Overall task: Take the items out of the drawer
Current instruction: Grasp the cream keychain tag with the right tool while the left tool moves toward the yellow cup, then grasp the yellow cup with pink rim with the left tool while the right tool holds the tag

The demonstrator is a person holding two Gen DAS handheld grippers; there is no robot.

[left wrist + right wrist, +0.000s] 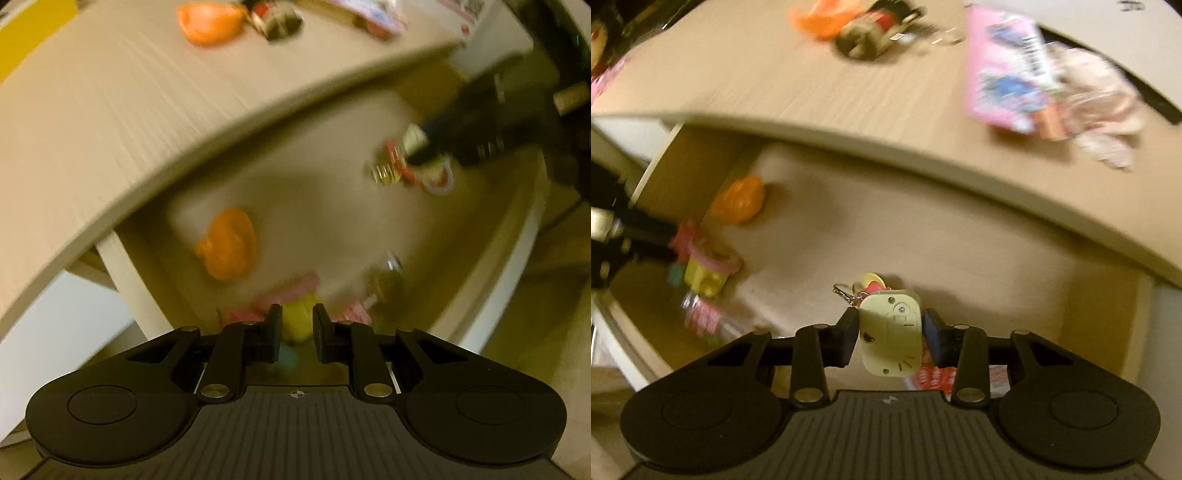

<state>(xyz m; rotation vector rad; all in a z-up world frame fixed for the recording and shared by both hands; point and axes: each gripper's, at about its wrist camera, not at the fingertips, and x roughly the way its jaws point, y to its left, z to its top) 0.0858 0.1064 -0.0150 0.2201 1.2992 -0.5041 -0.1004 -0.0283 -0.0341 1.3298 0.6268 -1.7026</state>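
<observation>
While both tools point down into the open drawer (923, 236), the worktop (775, 81) above its far edge carries an orange toy (820, 18), a dark roll-like object (875, 33), a pink printed packet (1008, 70) and a pale pink cloth (1108, 107). On the drawer floor, far left, lies an orange plastic piece (738, 199); nearer on the left sits a pink-and-yellow toy cluster (705, 273). Red-and-white packets (938, 376) lie under the right tool (891, 334). Its fingers pinch a pale yellow box-shaped trinket (891, 332) from both sides, a metal key-ring clasp (842, 290) projecting from the trinket's far end. In the left wrist view the left tool (297, 332) hovers over the pink-and-yellow toy cluster (295, 317), its fingers (273, 332) narrowly apart with the yellow part seen between them; blur hides whether the pads touch it. Farther right in that view the right tool (424, 147) appears dark and blurred over the packets.
</observation>
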